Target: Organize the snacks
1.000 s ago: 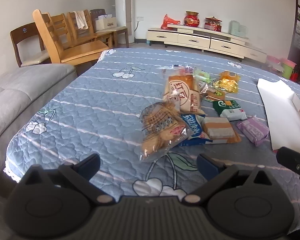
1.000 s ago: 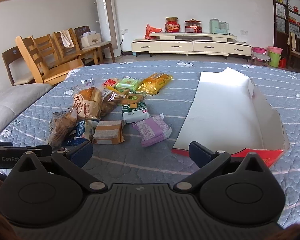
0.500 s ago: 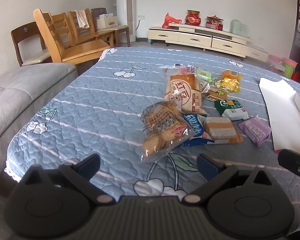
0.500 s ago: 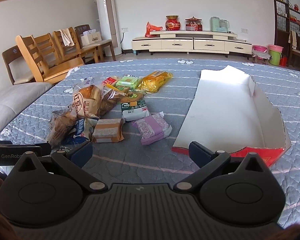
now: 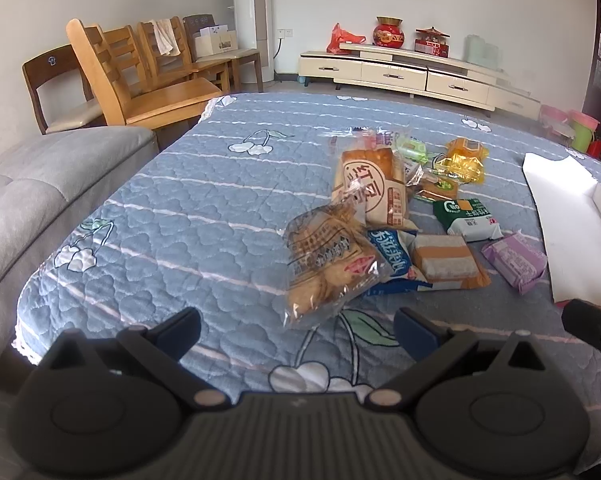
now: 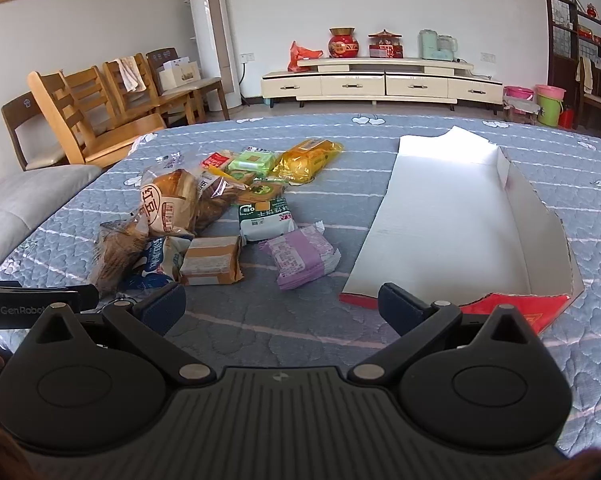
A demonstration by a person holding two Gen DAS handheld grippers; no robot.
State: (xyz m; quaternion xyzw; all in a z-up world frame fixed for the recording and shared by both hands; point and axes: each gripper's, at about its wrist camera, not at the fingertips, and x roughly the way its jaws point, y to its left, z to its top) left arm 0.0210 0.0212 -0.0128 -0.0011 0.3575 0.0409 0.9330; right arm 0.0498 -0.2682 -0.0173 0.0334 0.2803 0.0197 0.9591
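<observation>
A loose pile of snack packs lies on the blue quilted table (image 5: 188,216). It holds a clear bag of brown pastries (image 5: 326,256), a tall bread bag (image 5: 370,188), an orange-and-white pack (image 5: 446,260), a purple pack (image 6: 302,256), a green-and-white pack (image 6: 266,218) and a yellow bag (image 6: 306,160). A shallow white cardboard tray with a red edge (image 6: 452,216) lies right of the pile. My left gripper (image 5: 296,326) is open and empty just short of the pastry bag. My right gripper (image 6: 280,306) is open and empty in front of the purple pack and the tray's near edge.
A grey sofa (image 5: 32,184) adjoins the table's left side. Wooden chairs (image 5: 140,76) stand behind it. A low cream cabinet (image 6: 380,84) runs along the far wall. The left gripper's body (image 6: 32,300) shows at the right wrist view's left edge.
Both grippers have drifted slightly and stay open. The snacks and tray have not moved.
</observation>
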